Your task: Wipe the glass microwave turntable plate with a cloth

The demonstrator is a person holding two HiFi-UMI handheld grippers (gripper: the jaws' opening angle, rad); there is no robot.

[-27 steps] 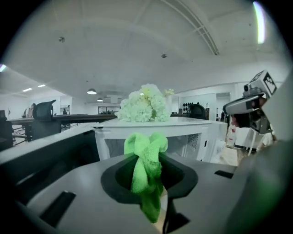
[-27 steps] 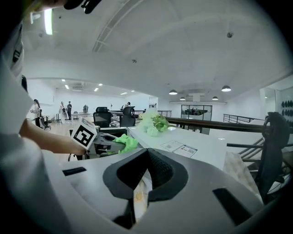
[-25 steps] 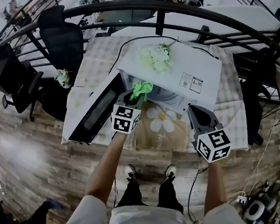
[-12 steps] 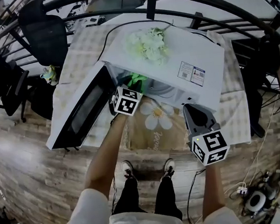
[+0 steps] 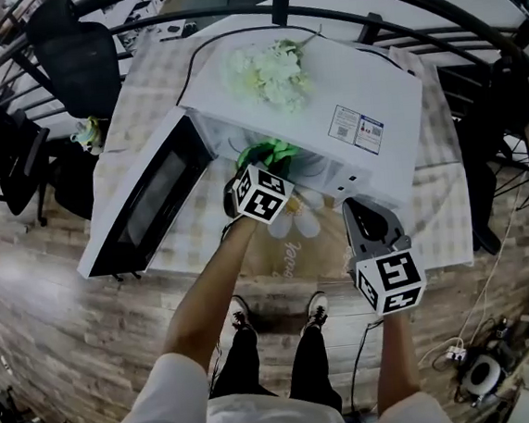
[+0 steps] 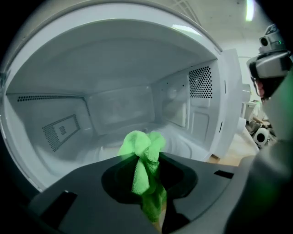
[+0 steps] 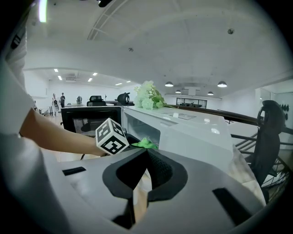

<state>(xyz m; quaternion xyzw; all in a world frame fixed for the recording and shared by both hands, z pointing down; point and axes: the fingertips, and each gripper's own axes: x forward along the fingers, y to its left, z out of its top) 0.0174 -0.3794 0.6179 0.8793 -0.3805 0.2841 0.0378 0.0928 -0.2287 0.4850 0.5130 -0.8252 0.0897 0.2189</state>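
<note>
Right gripper (image 5: 358, 212): is hovering near, in front of the microwave's right corner; its jaws are pressing together with nothing between them.
Left gripper (image 6: 146, 168): is reaching into the open cavity; its jaws are clamping the green cloth.
Cloth (image 6: 141, 147): is bunching up past the jaw tips, over the cavity floor.
Turntable plate (image 6: 185, 145): is lying on the cavity floor, just beyond the cloth; contact cannot be told.
Microwave (image 5: 369, 93): is standing on the checked table (image 5: 440, 221); its door (image 5: 139, 209) is hanging open to the left.
Flowers (image 5: 268, 71): are lying on the microwave's top, far left.
</note>
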